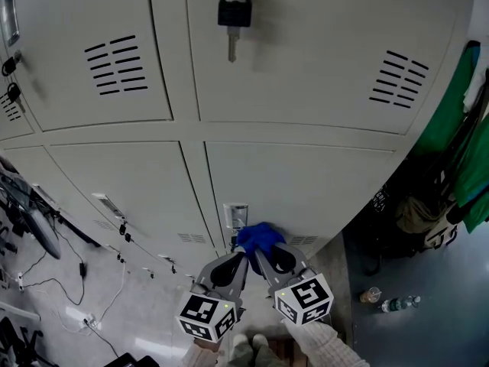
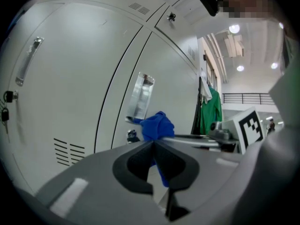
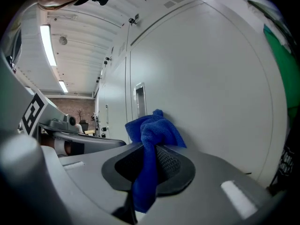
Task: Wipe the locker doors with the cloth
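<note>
Right claw (image 3: 151, 159) is clamped on the blue cloth (image 1: 260, 237), which is bunched against the lower locker door (image 1: 321, 186) just beside its handle plate (image 1: 236, 215). Left claw (image 2: 153, 143) is closed and empty, close alongside. You only grip a fold, so hard rubbing could pull it free or snag the handle.

Bunched blue cloth (image 3: 152, 130) against pale locker door (image 3: 215, 97).
</note>
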The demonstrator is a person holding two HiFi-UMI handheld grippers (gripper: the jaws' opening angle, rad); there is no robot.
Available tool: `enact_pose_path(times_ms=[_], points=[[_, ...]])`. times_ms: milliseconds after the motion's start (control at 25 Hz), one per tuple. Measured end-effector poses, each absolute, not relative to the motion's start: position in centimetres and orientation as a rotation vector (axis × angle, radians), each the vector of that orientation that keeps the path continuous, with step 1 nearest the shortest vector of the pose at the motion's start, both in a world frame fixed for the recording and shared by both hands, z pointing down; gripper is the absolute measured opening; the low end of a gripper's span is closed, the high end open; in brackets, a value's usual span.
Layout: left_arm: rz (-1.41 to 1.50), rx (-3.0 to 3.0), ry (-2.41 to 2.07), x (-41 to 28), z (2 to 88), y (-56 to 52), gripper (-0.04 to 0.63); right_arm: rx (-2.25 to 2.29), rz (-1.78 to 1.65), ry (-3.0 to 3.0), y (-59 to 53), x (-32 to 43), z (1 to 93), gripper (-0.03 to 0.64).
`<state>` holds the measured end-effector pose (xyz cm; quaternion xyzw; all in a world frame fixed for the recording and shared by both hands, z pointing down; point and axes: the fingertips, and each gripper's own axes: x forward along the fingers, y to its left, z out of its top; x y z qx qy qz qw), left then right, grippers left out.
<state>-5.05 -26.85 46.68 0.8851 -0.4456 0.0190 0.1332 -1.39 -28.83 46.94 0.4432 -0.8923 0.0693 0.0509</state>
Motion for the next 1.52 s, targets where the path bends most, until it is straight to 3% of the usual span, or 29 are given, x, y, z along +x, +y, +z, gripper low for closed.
enact_pose_path(times_ms=[800, 1520], points=[[-0.291, 2.921, -1.327, -2.2, 27.4, -25.7, 0.008, 1.571, -0.479, -2.81, -26.4, 2.8, 23.6, 0.057], [-0.292, 2.91, -1.325, -2.9, 27.4, -26.5, 0.006, 1.62, -0.432, -2.793, -28.9, 3.2, 24.2, 0.057]])
